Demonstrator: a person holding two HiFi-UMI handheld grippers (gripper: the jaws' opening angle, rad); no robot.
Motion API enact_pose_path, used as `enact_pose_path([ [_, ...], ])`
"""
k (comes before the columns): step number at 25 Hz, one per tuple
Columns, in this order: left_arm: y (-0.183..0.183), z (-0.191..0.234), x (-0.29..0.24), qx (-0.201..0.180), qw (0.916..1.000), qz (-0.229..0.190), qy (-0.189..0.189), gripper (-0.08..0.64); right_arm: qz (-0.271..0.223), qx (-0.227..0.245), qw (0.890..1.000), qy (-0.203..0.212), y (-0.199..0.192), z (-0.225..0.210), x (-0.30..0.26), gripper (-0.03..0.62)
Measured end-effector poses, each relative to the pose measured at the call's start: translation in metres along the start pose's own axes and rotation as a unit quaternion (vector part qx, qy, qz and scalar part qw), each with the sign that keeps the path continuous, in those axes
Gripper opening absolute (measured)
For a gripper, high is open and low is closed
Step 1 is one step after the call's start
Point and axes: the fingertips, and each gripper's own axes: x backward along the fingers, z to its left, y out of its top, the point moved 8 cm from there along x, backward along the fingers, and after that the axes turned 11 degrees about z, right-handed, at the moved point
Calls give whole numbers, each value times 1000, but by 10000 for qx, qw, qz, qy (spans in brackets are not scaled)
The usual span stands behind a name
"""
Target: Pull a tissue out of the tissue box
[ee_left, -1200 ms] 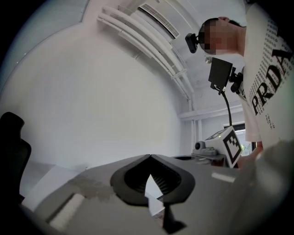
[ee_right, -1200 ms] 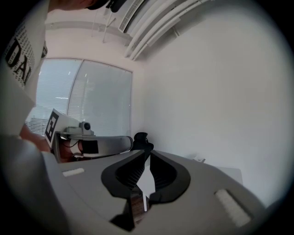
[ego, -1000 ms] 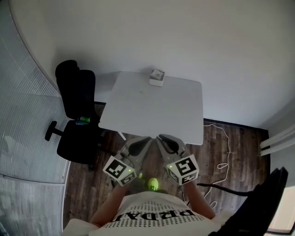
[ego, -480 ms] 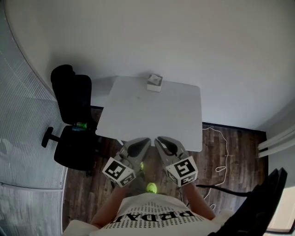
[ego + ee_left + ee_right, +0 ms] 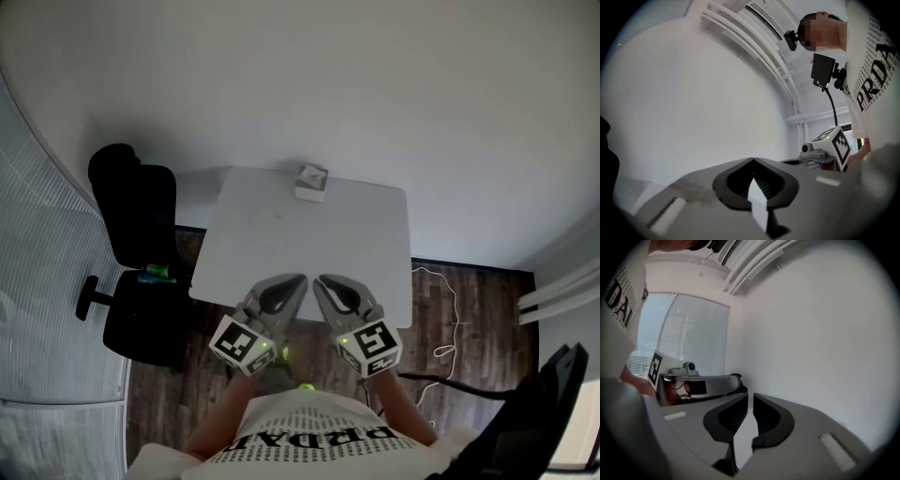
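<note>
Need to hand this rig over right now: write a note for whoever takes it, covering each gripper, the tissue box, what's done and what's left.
Left gripper: shut, empty, over the table's near edge.
Right gripper: jaws a slit apart, empty, beside the left one.
Tissue box: at the table's far edge, by the wall, well clear of both grippers.
Done: nothing yet; no tissue is in either gripper.
Left: reach across to the box, probably close one gripper on the top tissue, and pull it free.

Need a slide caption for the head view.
Left gripper and right gripper side by side over the white table, near edge; tissue box at far edge.
</note>
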Motion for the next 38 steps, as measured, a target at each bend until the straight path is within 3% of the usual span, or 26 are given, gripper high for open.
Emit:
enact_pose_path([
  [13, 31, 97, -33, -123, 9994, -19, -333, -8, -22, -58, 9996, -283, 46, -34, -83, 41],
  [22, 30, 148, -43, -17, 9986, -42, -532, -8, 130, -143, 9987, -482, 57, -46, -130, 41],
  [29, 32, 163, -43, 2, 9985, -30, -555, -8, 103, -73, 9987, -499, 59, -46, -145, 43],
  [38, 29, 171, -59, 91, 9996, -44, -261, -8, 111, 29, 9994, -331, 57, -71, -157, 57],
])
